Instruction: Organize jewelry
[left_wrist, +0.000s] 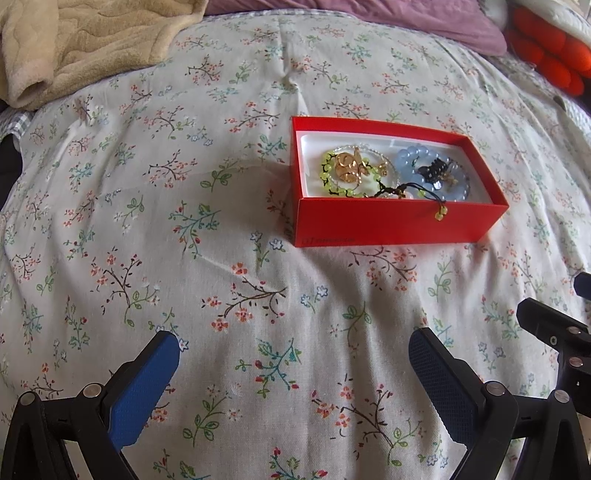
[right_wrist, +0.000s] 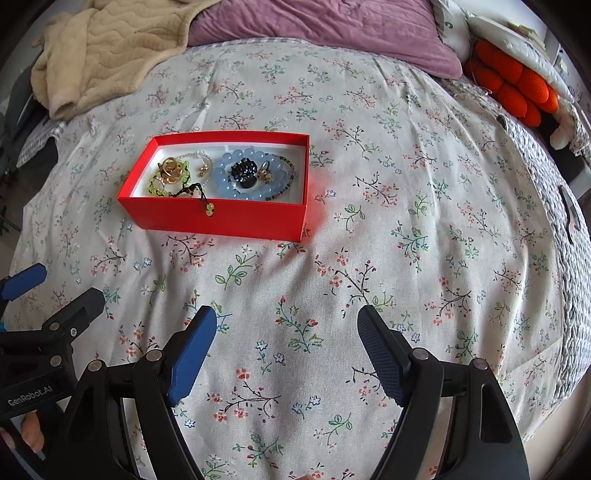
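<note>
A red box (left_wrist: 399, 221) (right_wrist: 221, 218) with a white inside lies on the floral bedspread. In it are a green bead bracelet (left_wrist: 330, 181) (right_wrist: 157, 186) with gold pieces (left_wrist: 349, 168) (right_wrist: 170, 170), a pale blue bead bracelet (left_wrist: 417, 155) (right_wrist: 236, 192), and a black hair clip (left_wrist: 436, 171) (right_wrist: 244, 170). A cord with green beads (left_wrist: 440, 212) (right_wrist: 209, 210) hangs over the box's front wall. My left gripper (left_wrist: 293, 345) stands open above bare cloth, short of the box. My right gripper (right_wrist: 286, 321) is open too, nothing between its fingers.
A beige blanket (right_wrist: 110, 48) and a purple pillow (right_wrist: 325, 29) lie at the far end of the bed. An orange plush thing (right_wrist: 513, 88) sits at the right edge. The other gripper's frame (right_wrist: 55, 325) shows at the left.
</note>
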